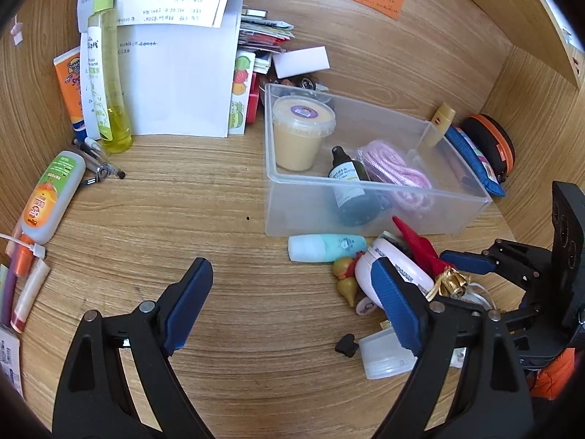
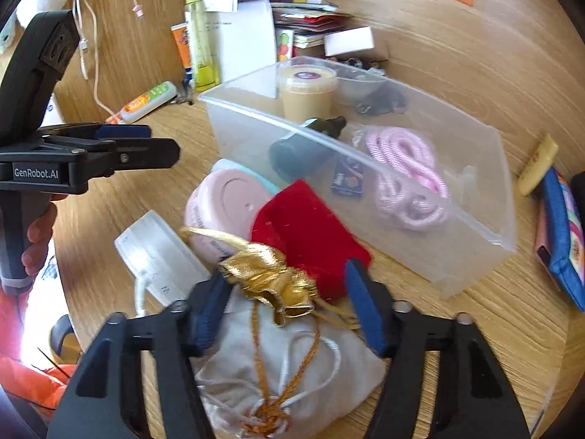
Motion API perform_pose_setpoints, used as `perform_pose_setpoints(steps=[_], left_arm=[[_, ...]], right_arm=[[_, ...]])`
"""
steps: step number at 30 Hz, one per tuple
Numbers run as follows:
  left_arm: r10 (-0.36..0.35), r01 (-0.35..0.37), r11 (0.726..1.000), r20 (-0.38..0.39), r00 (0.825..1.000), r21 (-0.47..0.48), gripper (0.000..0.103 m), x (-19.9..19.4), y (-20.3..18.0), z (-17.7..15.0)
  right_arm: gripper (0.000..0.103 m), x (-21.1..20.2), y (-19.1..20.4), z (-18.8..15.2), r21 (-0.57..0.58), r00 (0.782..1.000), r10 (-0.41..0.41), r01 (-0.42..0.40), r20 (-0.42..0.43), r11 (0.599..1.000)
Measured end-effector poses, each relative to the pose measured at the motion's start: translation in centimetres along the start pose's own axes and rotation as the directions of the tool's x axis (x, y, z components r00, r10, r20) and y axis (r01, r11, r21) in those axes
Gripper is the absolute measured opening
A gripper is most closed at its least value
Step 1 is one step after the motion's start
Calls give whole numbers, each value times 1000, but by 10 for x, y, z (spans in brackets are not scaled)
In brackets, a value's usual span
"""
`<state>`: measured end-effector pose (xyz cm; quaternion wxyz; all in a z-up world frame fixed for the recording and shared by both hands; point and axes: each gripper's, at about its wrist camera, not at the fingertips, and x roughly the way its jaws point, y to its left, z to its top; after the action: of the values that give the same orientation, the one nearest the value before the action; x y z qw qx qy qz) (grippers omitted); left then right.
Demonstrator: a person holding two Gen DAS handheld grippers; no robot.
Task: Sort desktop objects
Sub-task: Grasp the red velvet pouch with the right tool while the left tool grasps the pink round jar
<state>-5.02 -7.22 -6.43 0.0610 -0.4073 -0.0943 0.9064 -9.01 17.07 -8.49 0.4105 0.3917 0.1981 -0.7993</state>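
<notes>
Right wrist view: the right hand-held gripper (image 2: 289, 307) points steeply down at a heap of small things on a wooden desk (image 2: 457, 69). Its two blue pads stand partway apart, either side of a gold ribbon bow (image 2: 270, 281) that ties a pale cloth pouch (image 2: 285, 358). One pad looks to be at the edge of the bow, the other apart from it; a firm grip cannot be told, as this part is blurred. A red cloth bag (image 2: 307, 234) lies just behind the bow, with a pink round case (image 2: 223, 205) and a clear lid (image 2: 157, 252) beside it.

Just beyond the heap stands a clear plastic bin (image 2: 475, 226). It holds a tub of beige paste (image 2: 307, 91), a dark bottle (image 2: 303, 146) and a coil of pink cord (image 2: 406, 172).

Left wrist view: the left hand-held gripper (image 1: 289, 311) hangs wide open and empty over bare desk, its right pad in front of the same heap. A pale blue bottle (image 1: 325, 247) lies touching the bin's front wall.

The step in hand appears to be picking the pouch from the heap, probably to go into the bin. The next move calls for closing fully on the bow or the pouch's gathered neck, then lifting straight up so the red bag and loose cords do not drag along. The bow is soft and may slip; a lower bite on the cloth would likely hold better.
</notes>
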Motion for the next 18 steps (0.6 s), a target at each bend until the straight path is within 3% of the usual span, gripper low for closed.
perform_pose_setpoints(steps=[7,18], left_arm=[[-36,36,998,-9,999,52,89,-2,-15,1],[-51,58,985,-47,998,164,94,7,-53,2]], right_arm=[[26,-8,-2,-4,-2,999,21,-21,27,1000],[22,-44,-35,-3,118,991,26,-42,131,992]])
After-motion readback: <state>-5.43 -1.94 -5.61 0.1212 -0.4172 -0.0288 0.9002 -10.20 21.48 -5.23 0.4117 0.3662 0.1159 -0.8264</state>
